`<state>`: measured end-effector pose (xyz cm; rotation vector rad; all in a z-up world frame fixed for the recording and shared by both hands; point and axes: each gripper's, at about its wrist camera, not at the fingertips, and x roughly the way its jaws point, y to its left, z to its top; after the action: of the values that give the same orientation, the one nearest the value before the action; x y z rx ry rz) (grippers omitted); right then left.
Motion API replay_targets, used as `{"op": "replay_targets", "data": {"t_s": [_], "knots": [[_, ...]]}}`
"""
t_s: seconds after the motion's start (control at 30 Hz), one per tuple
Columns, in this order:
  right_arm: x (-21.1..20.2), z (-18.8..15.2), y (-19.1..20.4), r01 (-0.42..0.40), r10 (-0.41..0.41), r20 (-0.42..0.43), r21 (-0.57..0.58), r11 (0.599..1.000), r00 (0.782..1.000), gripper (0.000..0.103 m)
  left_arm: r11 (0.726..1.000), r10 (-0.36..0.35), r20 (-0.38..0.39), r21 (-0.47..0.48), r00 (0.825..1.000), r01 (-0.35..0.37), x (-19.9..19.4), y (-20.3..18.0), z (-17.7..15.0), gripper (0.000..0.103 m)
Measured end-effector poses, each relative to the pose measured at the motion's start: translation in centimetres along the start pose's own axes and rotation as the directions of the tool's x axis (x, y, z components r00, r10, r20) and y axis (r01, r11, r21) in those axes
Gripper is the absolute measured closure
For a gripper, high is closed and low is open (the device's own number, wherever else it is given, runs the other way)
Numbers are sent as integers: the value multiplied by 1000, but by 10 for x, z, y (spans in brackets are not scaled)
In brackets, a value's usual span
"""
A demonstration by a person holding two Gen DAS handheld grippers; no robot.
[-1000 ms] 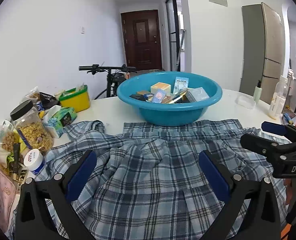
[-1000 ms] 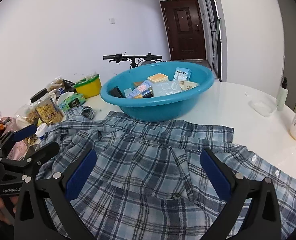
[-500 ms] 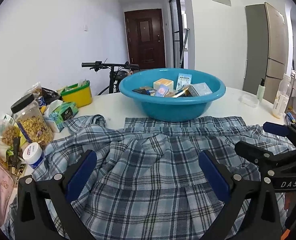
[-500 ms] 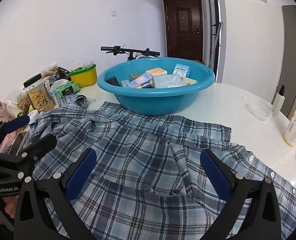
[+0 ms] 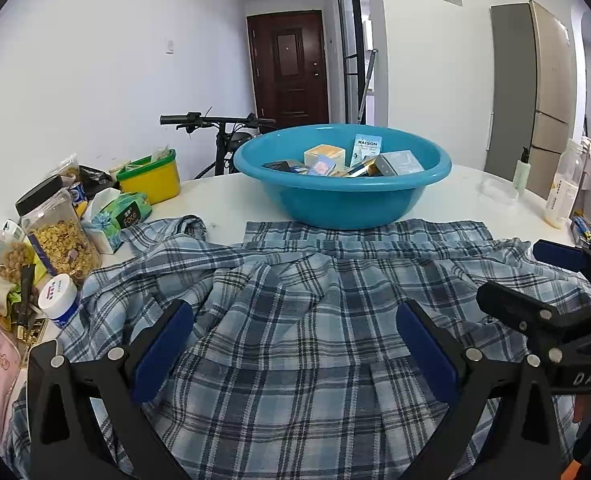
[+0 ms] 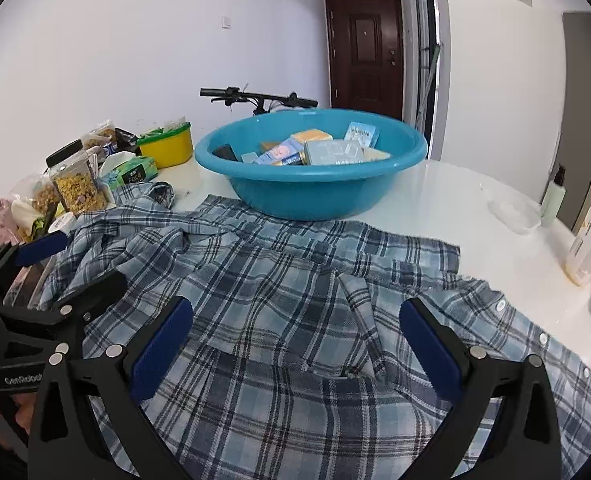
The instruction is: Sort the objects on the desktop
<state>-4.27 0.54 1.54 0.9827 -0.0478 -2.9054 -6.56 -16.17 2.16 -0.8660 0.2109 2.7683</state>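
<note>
One plaid shirt (image 5: 295, 320) lies spread on the white table (image 6: 435, 204), directly below and ahead of both tongs, long axis running left to right. Left gripper (image 5: 295, 344) and right gripper (image 6: 295, 340) hover over it side by side, about equally near, jaws wide apart, holding nothing. One blue basin (image 5: 343, 196) of small boxes sits just beyond the shirt's far edge. One cereal jar (image 5: 61, 236) at left.

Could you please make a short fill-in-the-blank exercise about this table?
1. The boxes lie inside the blue ____.
2. The plaid shirt is spread on the white ____.
3. The jaws of both the left gripper and the right gripper stand ____.
4. The yellow tub has a ____ rim.

Missing words: basin; table; open; green
</note>
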Motion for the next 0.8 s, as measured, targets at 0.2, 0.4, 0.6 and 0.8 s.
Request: {"op": "replay_targets", "data": {"t_s": [0.2,0.4,0.6,0.8], "knots": [[1,-2,-3,-2,2,2,28,1000,1000,0,1000,-2,-3,1,1000,2,-1,0,0,0],[-1,-1,-2,8,-8,7,34,999,1000,0,1000,-10,0,-8,1000,10,-2,2,0,0],[0,-3,3,11,-10,-4,22,1000,1000,0,1000,-6,-12,-9,1000,6,0,3,-2,0],[1,-3,4,20,-20,-11,21,1000,1000,0,1000,7,-10,-10,1000,-7,-1,3,-3,0]]}}
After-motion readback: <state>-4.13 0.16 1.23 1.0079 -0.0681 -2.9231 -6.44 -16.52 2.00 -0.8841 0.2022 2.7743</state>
